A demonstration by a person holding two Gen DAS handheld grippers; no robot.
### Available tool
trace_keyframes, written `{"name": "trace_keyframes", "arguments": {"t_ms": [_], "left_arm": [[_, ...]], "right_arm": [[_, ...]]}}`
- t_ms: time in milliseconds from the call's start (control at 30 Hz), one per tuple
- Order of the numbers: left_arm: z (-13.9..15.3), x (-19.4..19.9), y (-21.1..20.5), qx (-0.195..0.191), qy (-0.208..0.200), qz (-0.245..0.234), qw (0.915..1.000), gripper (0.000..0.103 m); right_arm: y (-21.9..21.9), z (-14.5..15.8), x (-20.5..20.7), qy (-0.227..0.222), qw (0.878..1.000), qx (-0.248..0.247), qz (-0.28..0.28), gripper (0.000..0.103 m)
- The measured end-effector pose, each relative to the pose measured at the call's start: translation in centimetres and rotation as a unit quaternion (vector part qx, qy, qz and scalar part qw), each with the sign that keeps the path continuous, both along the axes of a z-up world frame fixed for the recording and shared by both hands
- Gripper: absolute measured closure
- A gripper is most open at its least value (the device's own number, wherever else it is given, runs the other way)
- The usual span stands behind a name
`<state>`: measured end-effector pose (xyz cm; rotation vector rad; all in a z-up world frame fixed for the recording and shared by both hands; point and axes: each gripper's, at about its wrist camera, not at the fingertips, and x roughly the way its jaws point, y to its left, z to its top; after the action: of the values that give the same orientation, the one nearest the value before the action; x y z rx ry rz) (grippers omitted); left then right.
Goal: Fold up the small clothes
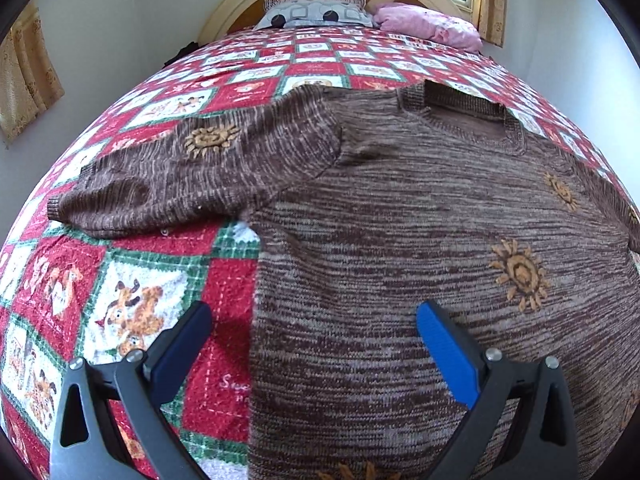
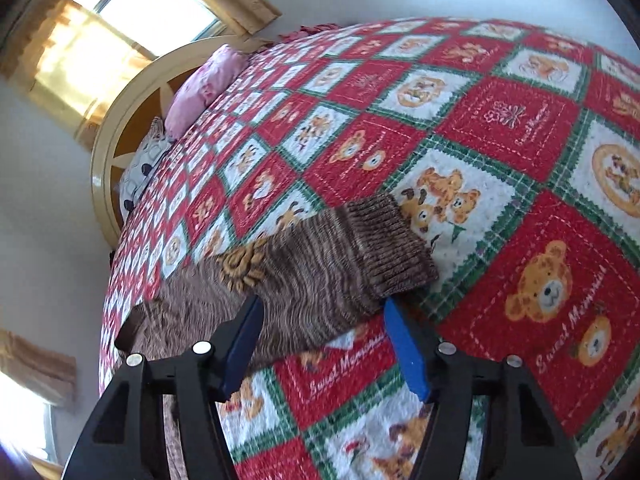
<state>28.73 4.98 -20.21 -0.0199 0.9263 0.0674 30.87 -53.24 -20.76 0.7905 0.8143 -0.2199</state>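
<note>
Lying flat on the bear-print quilt [image 1: 152,280], the brown knit sweater [image 1: 400,240] is spread for folding; left claw [image 1: 314,334] and right claw [image 2: 322,322] hover apart, right straddling the sleeve cuff [image 2: 390,246].

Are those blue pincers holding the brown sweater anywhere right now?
No. Both are open and hold nothing: the left gripper hovers over the sweater body's side edge, the right gripper over a sleeve near its cuff.

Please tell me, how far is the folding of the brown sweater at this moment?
Done: the brown sweater lies spread flat on the quilt, no fold visible. In hand: nothing; the left gripper hangs open over its side edge, the right gripper open at the sleeve. Left: all the folding.
</note>
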Motion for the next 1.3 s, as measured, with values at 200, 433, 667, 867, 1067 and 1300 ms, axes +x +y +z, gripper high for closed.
{"name": "trace_keyframes", "arguments": {"t_ms": [200, 433, 667, 867, 1067, 1300], "left_arm": [[-0.1, 0.0, 0.1, -0.003, -0.001, 0.0, 1.0, 0.0], [-0.2, 0.0, 0.0, -0.005, 0.001, -0.008, 1.0, 0.0], [-0.3, 0.1, 0.1, -0.011, 0.005, -0.008, 0.9999, 0.0], [-0.3, 0.0, 0.1, -0.014, 0.007, -0.009, 0.9998, 0.0], [-0.3, -0.1, 0.0, -0.021, 0.005, -0.016, 0.9996, 0.0], [1.8, -0.4, -2.0, -0.041, 0.0, -0.066, 0.997, 0.024]], "right_arm": [[-0.6, 0.1, 1.7, 0.008, 0.999, -0.032, -0.015, 0.095], [2.4, 4.4, 2.8, -0.021, 0.991, -0.129, 0.032, 0.096], [14.6, 11.9, 5.4, -0.105, 0.946, -0.249, 0.18, 0.097], [28.4, 10.7, 6.4, -0.132, 0.885, -0.275, 0.352, 0.096], [32.5, 5.7, 4.0, -0.103, 0.858, -0.201, 0.46, 0.034], [21.9, 3.4, -2.1, -0.093, 0.908, -0.166, 0.373, 0.034]]}}
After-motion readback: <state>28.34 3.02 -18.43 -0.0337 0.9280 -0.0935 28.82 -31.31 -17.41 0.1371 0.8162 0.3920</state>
